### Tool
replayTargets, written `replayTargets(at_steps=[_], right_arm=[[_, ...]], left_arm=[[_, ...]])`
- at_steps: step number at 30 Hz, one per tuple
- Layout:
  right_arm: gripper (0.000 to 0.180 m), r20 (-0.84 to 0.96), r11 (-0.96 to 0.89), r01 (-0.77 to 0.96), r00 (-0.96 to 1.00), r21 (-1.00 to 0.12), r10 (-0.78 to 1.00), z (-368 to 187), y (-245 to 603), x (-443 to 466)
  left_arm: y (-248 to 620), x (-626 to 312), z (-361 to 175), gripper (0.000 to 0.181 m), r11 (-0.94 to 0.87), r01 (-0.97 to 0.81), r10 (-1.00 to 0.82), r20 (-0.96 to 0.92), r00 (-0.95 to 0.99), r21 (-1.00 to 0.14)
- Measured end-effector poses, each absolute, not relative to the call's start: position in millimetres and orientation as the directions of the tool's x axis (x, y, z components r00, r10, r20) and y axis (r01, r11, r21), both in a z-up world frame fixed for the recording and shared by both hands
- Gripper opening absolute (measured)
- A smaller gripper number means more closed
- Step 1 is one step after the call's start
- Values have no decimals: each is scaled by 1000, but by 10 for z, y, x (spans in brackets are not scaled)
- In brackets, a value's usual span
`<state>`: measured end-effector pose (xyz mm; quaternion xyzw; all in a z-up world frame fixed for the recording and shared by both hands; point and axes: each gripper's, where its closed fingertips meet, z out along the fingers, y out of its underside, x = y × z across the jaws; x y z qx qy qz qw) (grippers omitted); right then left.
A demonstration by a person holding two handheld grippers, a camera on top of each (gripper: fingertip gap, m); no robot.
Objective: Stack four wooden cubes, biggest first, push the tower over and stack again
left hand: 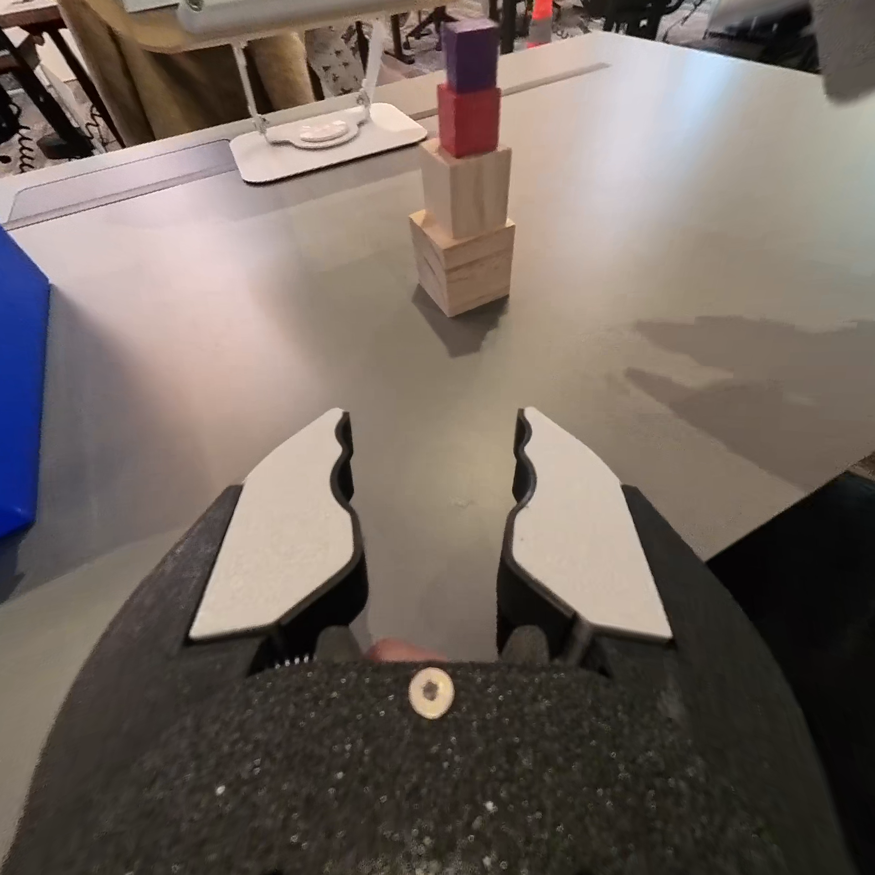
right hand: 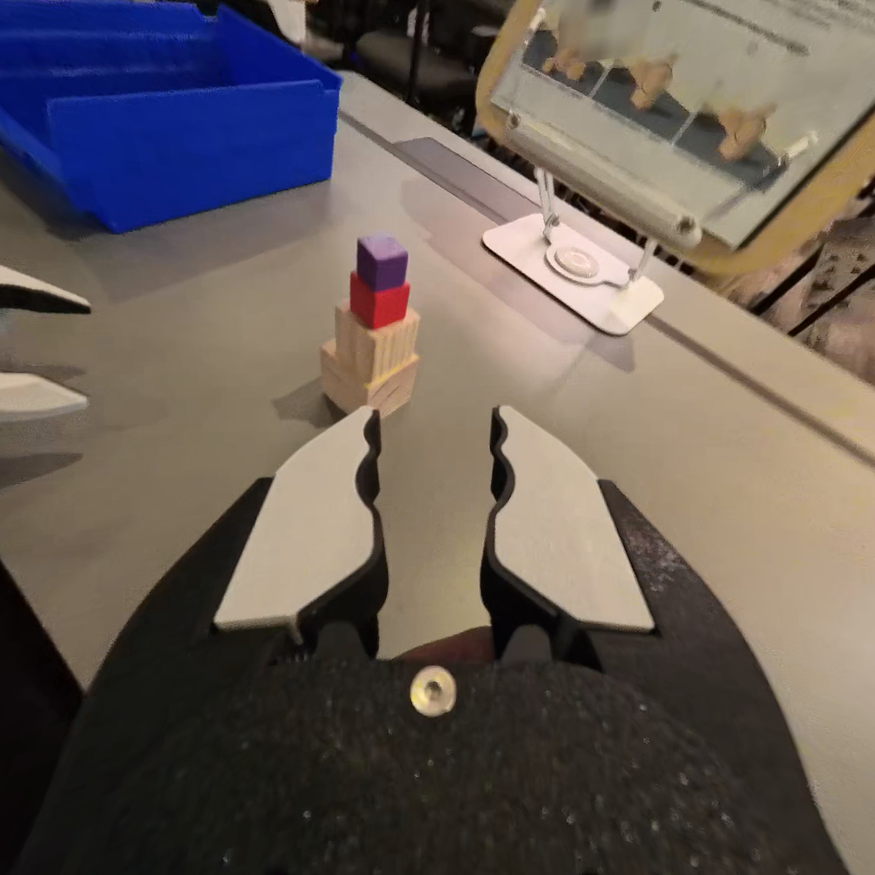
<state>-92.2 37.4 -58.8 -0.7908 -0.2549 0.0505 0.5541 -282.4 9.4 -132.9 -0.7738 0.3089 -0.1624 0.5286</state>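
A tower of four cubes stands upright on the grey table [left hand: 189,331]. From the bottom: a large plain wooden cube [left hand: 466,267], a smaller plain wooden cube [left hand: 468,194], a red cube [left hand: 468,120] and a purple cube [left hand: 469,57] on top. The same tower shows in the right wrist view: large cube [right hand: 374,383], smaller cube [right hand: 379,338], red cube [right hand: 380,300], purple cube [right hand: 382,263]. My left gripper [left hand: 434,419] is open and empty, well short of the tower. My right gripper [right hand: 435,416] is open and empty, just in front and to the right of the tower's base.
A blue plastic bin [right hand: 156,118] stands at the table's back left; its corner shows in the left wrist view [left hand: 19,379]. A tablet on a white stand [right hand: 575,274] sits behind the tower near the far edge; the stand also shows in the left wrist view [left hand: 326,142]. The other gripper's fingers [right hand: 42,397] show at the left edge. The purple cube [left hand: 469,57] is closer to my right gripper, around 10 cm from its tips; the left tips are 15 cm off. Look for it in the right wrist view [right hand: 362,260] too.
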Motion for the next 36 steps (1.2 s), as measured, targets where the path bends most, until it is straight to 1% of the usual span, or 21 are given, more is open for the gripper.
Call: replayTargets(at_steps=[3, 5, 7, 9, 11, 14, 18, 26, 36], right_arm=[[43, 122, -238, 244, 893, -940, 434, -800, 177, -823], [41, 73, -212, 171, 911, -962, 405, -845, 98, -725], [44, 27, -242, 133, 917, -961, 398, -945, 42, -674], [44, 8, -252, 113, 923, -961, 385, -1020, 0, -649], [44, 22, -259, 136, 916, -956, 400, -1091, -43, -688], [44, 99, -240, 208, 912, -948, 398, -1122, -64, -713], [43, 126, -227, 238, 899, -944, 420, -1126, -100, -795], [40, 152, -231, 275, 885, -933, 440, -1150, -82, -877], [39, 134, -261, 275, 881, -925, 454, -1186, -43, -920]], left_arm=[[146, -2862, -1304, 65, -264, -270, -620, -51, 783, -926], [175, -2867, -1248, 66, -265, -246, -604, -38, 796, -932], [213, -2885, -1156, 66, -249, -221, -580, -38, 814, -943], [242, -2896, -1067, 66, -229, -190, -559, -31, 828, -955], [252, -2891, -1025, 65, -219, -173, -552, -24, 834, -960], [236, -2851, -1042, 64, -216, -183, -562, -31, 827, -959], [209, -2798, -1094, 64, -211, -213, -578, -54, 815, -954], [163, -2741, -1109, 64, -195, -243, -610, -77, 788, -950], [131, -2756, -1209, 64, -221, -273, -639, -73, 766, -936]])
